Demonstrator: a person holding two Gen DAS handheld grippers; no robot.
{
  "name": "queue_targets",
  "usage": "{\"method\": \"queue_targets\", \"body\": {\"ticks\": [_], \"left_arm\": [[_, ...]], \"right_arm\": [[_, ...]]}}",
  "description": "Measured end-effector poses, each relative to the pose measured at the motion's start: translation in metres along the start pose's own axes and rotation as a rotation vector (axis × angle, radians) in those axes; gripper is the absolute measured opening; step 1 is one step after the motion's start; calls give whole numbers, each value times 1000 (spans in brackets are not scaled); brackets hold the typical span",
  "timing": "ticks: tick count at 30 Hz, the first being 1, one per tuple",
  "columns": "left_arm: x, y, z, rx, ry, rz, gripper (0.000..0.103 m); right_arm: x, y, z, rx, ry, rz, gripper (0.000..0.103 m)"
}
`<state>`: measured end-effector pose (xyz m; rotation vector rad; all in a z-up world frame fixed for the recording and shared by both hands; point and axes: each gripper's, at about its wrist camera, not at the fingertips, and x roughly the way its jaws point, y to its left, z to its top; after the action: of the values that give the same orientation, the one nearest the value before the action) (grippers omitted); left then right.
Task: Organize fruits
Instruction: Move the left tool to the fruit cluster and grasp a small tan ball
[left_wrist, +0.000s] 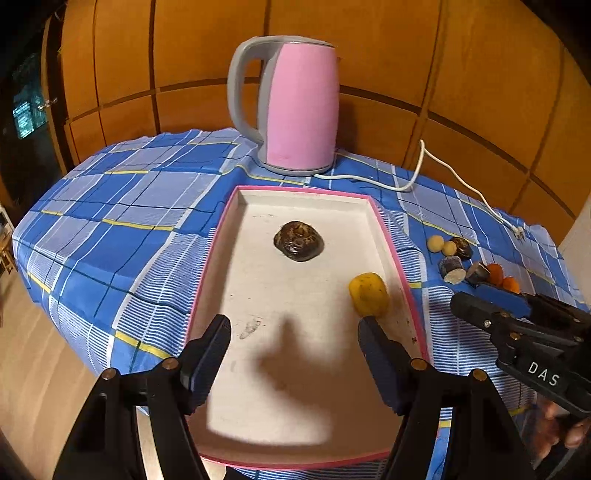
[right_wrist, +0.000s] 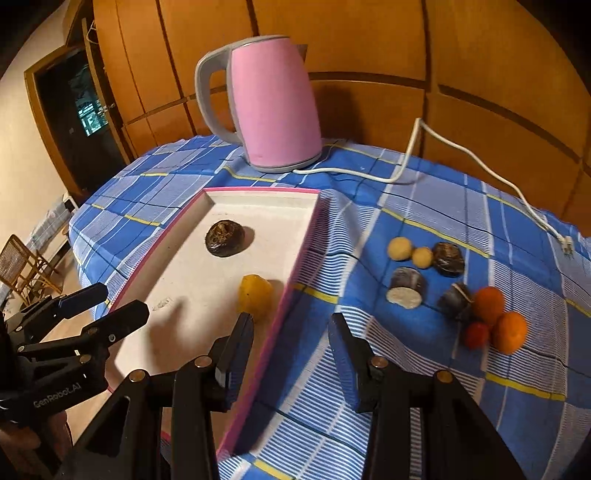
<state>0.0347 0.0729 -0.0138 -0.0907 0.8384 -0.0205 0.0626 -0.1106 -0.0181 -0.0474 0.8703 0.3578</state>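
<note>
Inside tray (left_wrist: 207, 258): dark fruit (left_wrist: 298, 240), yellow fruit (left_wrist: 368, 294).

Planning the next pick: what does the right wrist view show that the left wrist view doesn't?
Right wrist only: the small red fruit beside the oranges, and a chair on the floor.
Left wrist only: the tray's near edge.
Both: kettle, tray holding a dark fruit and a yellow one, loose fruit on the cloth, both grippers empty.
</note>
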Motion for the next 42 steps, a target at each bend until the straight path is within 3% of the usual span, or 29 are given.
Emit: {"method": "queue_targets", "body": {"ticks": [30, 36, 39, 42], "left_arm": [[6, -73, 4, 192, 41, -105, 71], [10, -90, 15, 247, 55, -187, 69], [14, -99, 23, 264, 76, -234, 58], [24, -110, 34, 280, 114, -284, 38]], "right_arm": [[-48, -84, -44, 187, -42, -193, 46], [-55, -103, -53, 237, -52, -220, 46], [-58, -112, -58, 265, -55, -227, 46], [-58, -119, -62, 286, -52, -231, 46]]}}
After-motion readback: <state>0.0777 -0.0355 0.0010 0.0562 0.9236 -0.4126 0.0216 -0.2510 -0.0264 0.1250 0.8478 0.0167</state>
